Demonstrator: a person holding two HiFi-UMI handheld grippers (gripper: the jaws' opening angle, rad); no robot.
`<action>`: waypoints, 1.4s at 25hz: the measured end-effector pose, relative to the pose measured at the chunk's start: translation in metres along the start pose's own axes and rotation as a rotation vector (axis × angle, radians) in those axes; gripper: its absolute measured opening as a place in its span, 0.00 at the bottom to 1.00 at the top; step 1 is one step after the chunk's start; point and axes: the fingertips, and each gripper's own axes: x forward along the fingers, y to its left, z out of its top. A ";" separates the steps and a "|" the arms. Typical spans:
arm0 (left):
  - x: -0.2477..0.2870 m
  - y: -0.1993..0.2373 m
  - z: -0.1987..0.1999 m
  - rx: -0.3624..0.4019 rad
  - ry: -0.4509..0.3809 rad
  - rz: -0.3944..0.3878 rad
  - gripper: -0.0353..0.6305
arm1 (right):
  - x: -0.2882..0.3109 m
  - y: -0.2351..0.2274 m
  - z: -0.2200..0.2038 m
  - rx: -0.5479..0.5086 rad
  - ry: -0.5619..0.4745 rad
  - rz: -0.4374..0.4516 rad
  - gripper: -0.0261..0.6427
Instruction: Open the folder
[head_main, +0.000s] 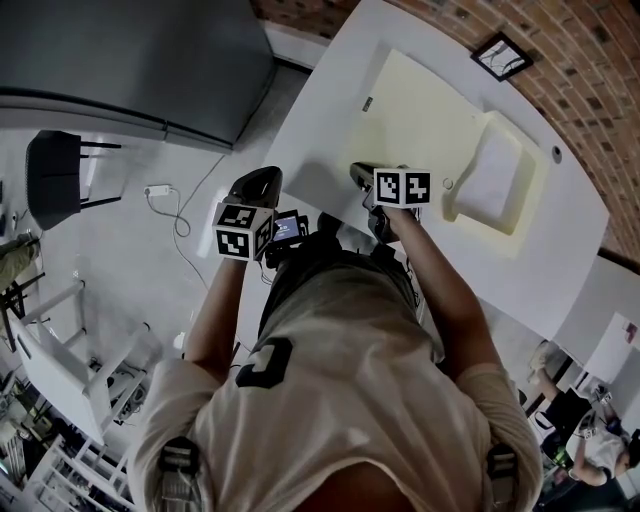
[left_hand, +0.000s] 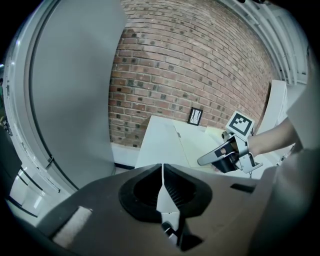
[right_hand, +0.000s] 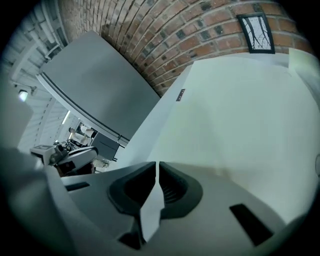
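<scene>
As seen from above: one white table (head_main: 330, 110), one folder (head_main: 420, 110), two grippers, one person in a light shirt (head_main: 340, 400)
Folder: one, pale yellow, lies flat across the middle of the table; carries one white sheet (head_main: 495, 170) on its right part
Left gripper (head_main: 262, 182): one, jaws clenched together on nothing; hangs just off the table's left edge, well apart from the folder
Right gripper (head_main: 362, 172): one, jaws drawn all but together with only a thin slit left, nothing gripped between them; points down at the near left corner of the folder; cannot tell whether touching it
Marker cubes: two, black-and-white squares; left cube (head_main: 243, 230) and right cube (head_main: 402, 187), one at the back of each gripper
Forearms: two, bare, one behind each gripper
Framed picture (head_main: 502, 55): one, black-framed, stands against the brick wall (head_main: 560, 60) beyond the table's far edge
Grey cabinet (head_main: 150, 60): one, large, stands left of the table
Chair (head_main: 55, 165): one, black, stands on the pale floor at far left
Cable (head_main: 172, 205): one, white, trails on the floor between chair and table
</scene>
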 end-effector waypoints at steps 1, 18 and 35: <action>0.000 -0.001 0.000 0.001 0.002 -0.001 0.07 | 0.001 -0.003 -0.001 -0.006 0.008 -0.016 0.07; 0.008 -0.009 0.006 0.049 0.013 -0.024 0.07 | 0.011 -0.018 -0.002 -0.106 0.100 -0.113 0.05; 0.016 -0.023 0.038 0.070 -0.020 -0.090 0.07 | -0.005 -0.002 0.007 -0.204 0.107 -0.128 0.05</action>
